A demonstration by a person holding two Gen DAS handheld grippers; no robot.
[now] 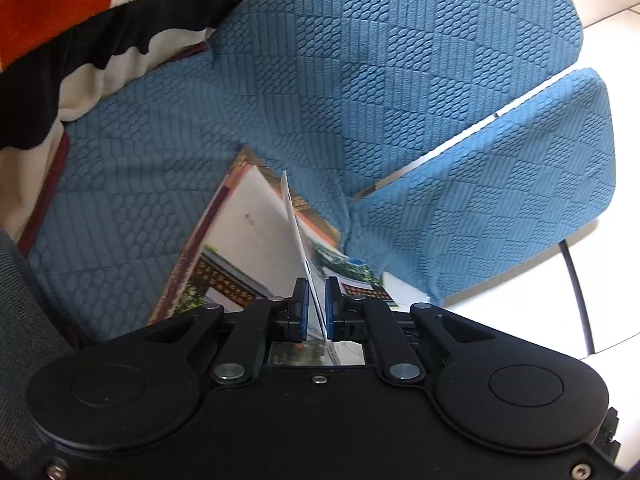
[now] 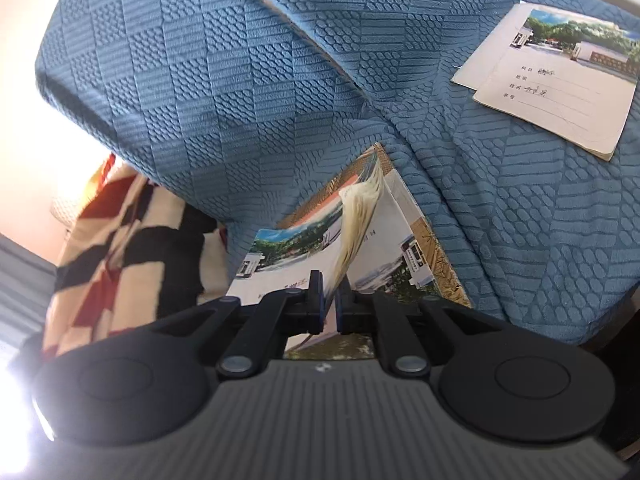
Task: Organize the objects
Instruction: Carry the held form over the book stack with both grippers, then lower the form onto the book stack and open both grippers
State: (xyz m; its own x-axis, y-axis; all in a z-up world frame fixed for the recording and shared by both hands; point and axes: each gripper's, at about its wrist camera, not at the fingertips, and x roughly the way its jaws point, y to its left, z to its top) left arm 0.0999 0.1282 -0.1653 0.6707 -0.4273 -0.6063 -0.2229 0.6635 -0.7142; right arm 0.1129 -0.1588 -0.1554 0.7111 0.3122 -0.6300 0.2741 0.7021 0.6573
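Observation:
My left gripper is shut on a thin white notebook, seen edge-on and standing upright between the blue pads. Under it, a photo-covered notebook lies on the blue textured chair cover. My right gripper is shut on a notebook whose yellowed pages fan out above the pads. Another photo-covered notebook lies beneath it on the seat. Two more notebooks lie overlapping, flat on the blue cover at the upper right.
An orange, black and cream blanket lies to the left of the chair, the blanket also showing in the right wrist view. A dark metal chair leg stands on white floor tiles. Grey fabric borders the left edge.

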